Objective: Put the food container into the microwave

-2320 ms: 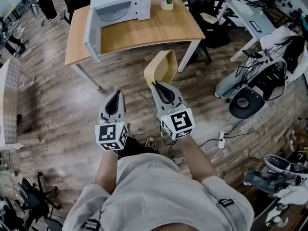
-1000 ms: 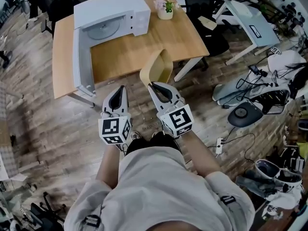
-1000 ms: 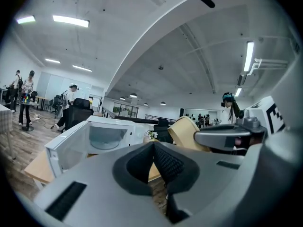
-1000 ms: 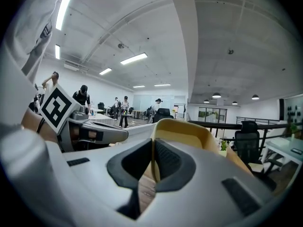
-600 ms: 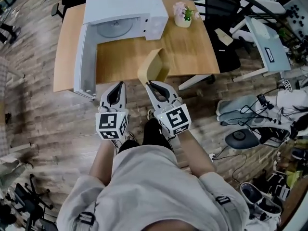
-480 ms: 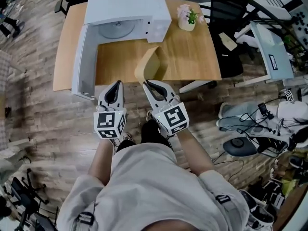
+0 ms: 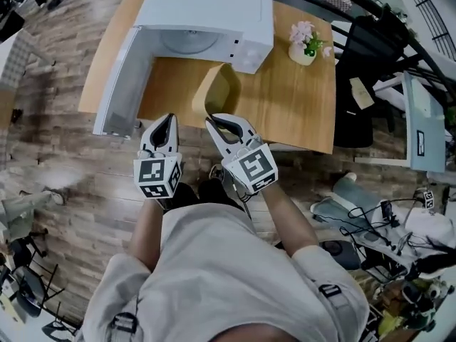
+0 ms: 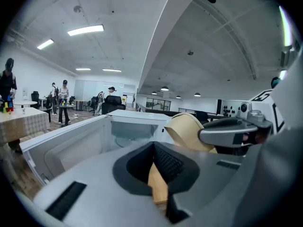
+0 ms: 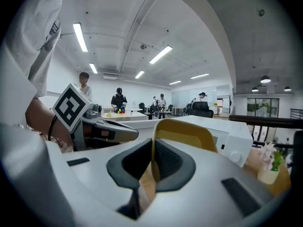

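Microwave [image 7: 206, 13] nearer; container [image 7: 216, 92] rim pinched in right gripper [image 7: 215, 122] jaws.

Wood-plank floor [image 7: 57, 162], pale wooden table [image 7: 299, 105], black office chair [image 7: 370, 41], long ceiling strip lights [image 8: 85, 30] overhead.

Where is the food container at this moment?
The food container is at the head view's centre, clamped by its rim in the right gripper, over the near edge of the wooden table, in front of the open microwave.
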`<state>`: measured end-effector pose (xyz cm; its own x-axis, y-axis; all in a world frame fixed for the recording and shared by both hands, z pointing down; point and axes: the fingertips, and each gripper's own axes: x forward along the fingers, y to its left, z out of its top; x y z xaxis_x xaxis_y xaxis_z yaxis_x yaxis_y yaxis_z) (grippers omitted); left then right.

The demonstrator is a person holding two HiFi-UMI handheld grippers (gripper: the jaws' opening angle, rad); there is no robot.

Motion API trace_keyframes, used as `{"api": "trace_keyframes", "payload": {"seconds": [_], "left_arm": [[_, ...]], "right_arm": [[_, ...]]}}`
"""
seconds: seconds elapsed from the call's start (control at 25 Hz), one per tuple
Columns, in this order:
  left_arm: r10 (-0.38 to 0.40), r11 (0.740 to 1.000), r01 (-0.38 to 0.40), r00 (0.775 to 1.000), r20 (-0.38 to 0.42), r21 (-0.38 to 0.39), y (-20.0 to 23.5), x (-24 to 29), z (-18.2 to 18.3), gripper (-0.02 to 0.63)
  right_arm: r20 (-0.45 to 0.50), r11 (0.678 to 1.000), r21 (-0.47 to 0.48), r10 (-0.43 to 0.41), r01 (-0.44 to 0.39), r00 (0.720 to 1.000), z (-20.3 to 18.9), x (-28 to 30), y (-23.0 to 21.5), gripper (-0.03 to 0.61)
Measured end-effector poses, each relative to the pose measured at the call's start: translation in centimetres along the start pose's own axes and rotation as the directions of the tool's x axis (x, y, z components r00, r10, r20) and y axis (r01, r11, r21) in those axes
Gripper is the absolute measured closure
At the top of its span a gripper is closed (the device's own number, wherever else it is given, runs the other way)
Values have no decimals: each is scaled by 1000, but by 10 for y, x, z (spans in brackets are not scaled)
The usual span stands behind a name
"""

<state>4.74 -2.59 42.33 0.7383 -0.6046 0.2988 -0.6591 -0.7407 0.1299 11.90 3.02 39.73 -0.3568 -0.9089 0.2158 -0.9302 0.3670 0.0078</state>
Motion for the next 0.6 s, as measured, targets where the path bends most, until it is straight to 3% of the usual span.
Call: {"api": "trace_keyframes", "payload": {"seconds": [0.28, 0.6], "left_arm": [[69, 998, -69, 997, -32, 1, 16, 8, -6, 603], [36, 998, -40, 998, -59, -57, 40, 27, -24, 603]], "right_arm": [[-23, 996, -2, 84, -84, 996, -8, 28, -10, 555], [-111, 995, -18, 96, -98, 989, -25, 66, -18, 555]]}}
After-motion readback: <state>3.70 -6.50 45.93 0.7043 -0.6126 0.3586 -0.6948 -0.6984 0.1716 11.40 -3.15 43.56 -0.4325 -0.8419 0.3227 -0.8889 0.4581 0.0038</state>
